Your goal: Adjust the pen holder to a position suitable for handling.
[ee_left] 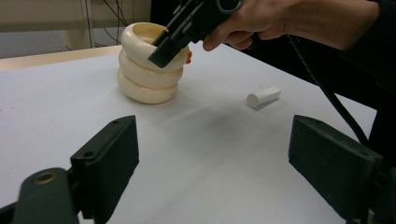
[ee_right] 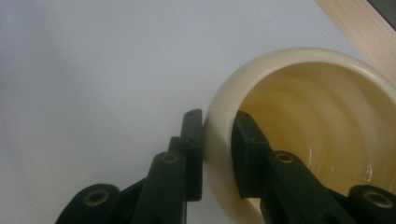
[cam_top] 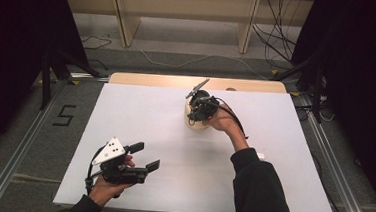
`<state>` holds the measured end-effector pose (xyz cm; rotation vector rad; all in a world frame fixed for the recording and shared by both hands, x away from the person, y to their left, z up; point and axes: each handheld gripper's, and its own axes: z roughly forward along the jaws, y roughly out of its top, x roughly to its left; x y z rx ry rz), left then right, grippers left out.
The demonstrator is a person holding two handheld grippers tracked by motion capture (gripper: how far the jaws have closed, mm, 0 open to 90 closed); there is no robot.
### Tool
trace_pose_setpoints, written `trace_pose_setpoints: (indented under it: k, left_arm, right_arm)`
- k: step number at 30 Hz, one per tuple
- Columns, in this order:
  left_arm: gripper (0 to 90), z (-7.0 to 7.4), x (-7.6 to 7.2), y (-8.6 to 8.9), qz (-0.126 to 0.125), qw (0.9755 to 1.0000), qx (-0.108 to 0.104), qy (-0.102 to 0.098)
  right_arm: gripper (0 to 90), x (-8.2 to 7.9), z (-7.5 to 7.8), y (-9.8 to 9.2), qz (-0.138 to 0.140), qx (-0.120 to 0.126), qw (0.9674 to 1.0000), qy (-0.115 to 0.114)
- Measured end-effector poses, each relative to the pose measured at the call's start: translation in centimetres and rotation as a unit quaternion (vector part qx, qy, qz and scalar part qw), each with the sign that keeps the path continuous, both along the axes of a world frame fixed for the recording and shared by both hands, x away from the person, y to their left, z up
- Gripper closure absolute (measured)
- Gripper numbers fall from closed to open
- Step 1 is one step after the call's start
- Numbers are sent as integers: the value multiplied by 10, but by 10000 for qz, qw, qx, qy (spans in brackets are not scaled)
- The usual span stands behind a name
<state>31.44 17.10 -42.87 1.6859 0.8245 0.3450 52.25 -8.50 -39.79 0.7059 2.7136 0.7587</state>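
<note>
The right tongs pinch the rim of the top ring, seemingly of three stacked, far on the bench. The left tongs hang spread, near left.

The right claw pinches the rim of a cream ringed cup — one black jaw pressed against its outer wall, the other inside. The hollow shows stepped ridges, glossy and pale yellow. It stands on the white desk, whose wooden edge crosses the upper right corner.
</note>
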Motion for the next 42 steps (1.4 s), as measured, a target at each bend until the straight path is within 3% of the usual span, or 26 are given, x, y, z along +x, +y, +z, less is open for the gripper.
trace_pose_setpoints:
  k: [15, 30, 42]
  left_arm:
    - [156, 0, 0, 0, 1, 10000, 17, 7]
    - [156, 0, 0, 0, 8, 10000, 25, 14]
    - [156, 0, 0, 0, 12, 10000, 33, 9]
  right_arm:
    - [785, -28, 10, -18, 239, 173, 9994, 168]
    - [785, -53, 9, -20, 455, 65, 9980, 443]
    - [785, -60, 4, -25, 499, 0, 9972, 554]
